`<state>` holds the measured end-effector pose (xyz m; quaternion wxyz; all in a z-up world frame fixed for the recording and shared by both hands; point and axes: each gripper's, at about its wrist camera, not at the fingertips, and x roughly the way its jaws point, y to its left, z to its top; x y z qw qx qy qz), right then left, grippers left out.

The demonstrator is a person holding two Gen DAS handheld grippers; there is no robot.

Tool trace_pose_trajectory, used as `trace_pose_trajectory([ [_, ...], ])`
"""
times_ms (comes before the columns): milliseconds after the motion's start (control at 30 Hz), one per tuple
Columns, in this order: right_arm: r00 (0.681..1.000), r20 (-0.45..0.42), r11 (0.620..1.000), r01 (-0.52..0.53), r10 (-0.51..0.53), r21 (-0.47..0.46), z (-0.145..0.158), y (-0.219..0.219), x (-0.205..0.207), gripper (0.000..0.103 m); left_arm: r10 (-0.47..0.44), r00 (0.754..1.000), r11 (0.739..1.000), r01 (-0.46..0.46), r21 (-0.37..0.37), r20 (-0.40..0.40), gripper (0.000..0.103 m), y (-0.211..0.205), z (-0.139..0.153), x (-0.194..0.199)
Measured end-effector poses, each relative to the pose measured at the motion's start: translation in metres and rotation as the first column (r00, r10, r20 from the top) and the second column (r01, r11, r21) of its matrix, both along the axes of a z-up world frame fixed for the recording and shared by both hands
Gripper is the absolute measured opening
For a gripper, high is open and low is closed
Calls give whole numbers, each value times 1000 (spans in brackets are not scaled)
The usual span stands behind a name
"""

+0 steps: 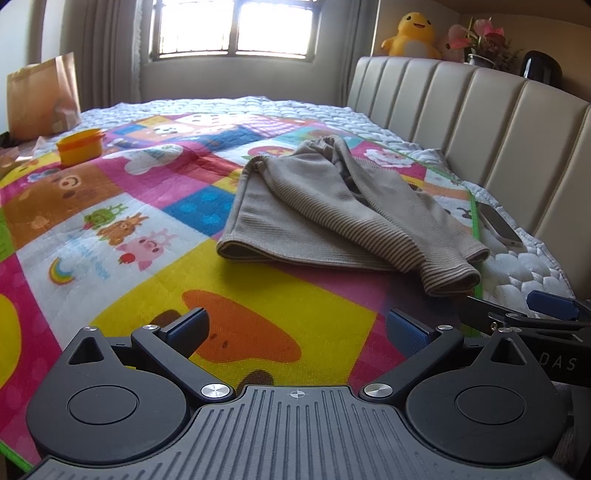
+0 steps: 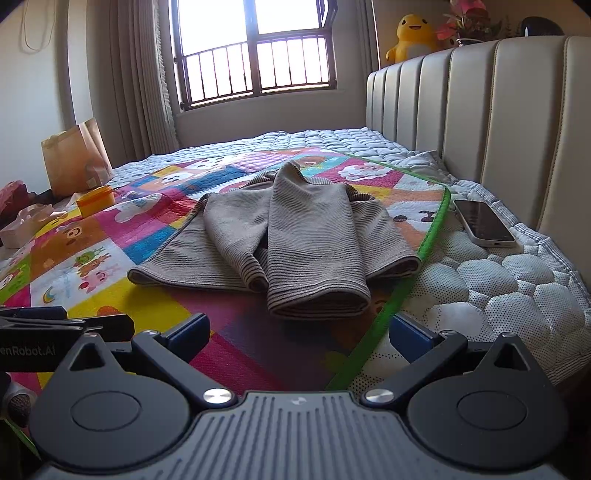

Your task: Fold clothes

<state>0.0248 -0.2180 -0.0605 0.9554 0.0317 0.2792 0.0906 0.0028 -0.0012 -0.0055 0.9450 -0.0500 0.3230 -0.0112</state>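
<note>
A beige ribbed sweater (image 1: 332, 206) lies on the colourful cartoon play mat (image 1: 147, 236) on the bed, both sleeves folded in over the body, cuffs toward me. It also shows in the right wrist view (image 2: 295, 240). My left gripper (image 1: 295, 328) is open and empty, low over the mat, short of the sweater's hem. My right gripper (image 2: 299, 332) is open and empty, just before the nearer sleeve cuff, over the mat's green edge (image 2: 413, 266). The right gripper also shows at the right of the left wrist view (image 1: 535, 314).
A phone (image 2: 484, 221) lies on the quilted mattress right of the mat, by the padded headboard (image 2: 498, 110). An orange tub (image 1: 79, 146) and a brown paper bag (image 1: 42, 99) stand at the far left. A yellow plush duck (image 1: 412, 35) sits on the headboard ledge.
</note>
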Motion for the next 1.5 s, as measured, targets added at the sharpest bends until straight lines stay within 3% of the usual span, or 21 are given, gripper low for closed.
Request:
trace_pose_trajectory([
  [1000, 1000, -13, 1000, -2, 2, 4, -2, -1, 7, 103, 0, 1000, 1000, 0, 3, -21, 103, 0, -3, 6],
  [1233, 1000, -10, 1000, 5, -5, 0, 0, -4, 14, 103, 2, 1000, 1000, -3, -24, -21, 103, 6, -2, 15],
  [1500, 998, -34, 998, 50, -49, 39, -1, -24, 36, 103, -1, 1000, 993, -2, -114, -26, 103, 21, -1, 38],
])
